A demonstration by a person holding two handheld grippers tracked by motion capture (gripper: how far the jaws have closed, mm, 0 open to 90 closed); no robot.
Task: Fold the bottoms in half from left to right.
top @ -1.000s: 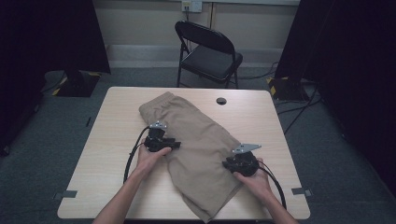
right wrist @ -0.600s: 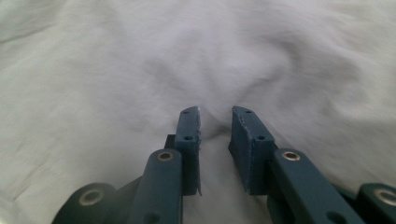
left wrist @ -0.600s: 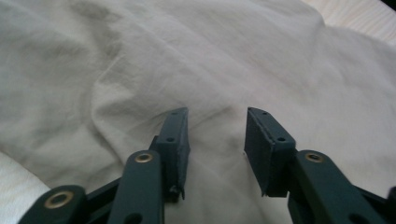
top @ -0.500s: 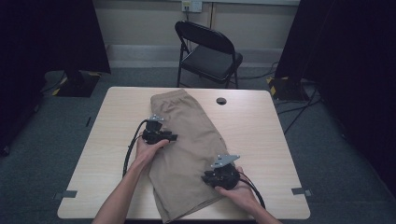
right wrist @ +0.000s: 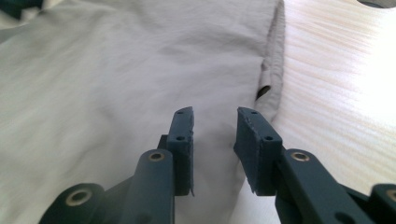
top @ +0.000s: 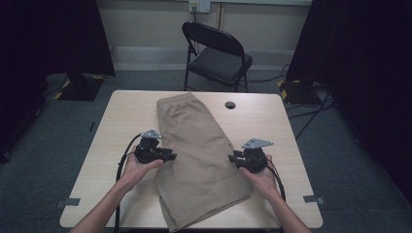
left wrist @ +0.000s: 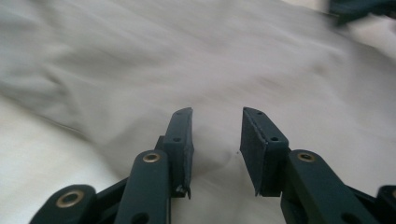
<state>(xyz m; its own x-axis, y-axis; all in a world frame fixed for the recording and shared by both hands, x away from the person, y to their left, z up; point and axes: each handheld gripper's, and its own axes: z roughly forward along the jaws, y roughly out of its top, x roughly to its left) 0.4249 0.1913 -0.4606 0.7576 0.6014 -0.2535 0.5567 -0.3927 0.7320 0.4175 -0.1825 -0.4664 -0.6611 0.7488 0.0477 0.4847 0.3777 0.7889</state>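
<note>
Shorts [top: 199, 160], tan and folded lengthwise, are lying along the middle of the table [top: 272, 126], waistband at the far end. I am holding my left gripper [top: 167, 156] over their left edge and my right gripper [top: 234, 158] over their right edge, both with jaws apart, gripping nothing.

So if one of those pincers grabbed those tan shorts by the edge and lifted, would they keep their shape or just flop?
The shorts would most likely flop: they lie flat in soft wrinkles, as thin cloth does. They probably weigh little. A push would likely bunch them up on the table, not slide them whole.
</note>
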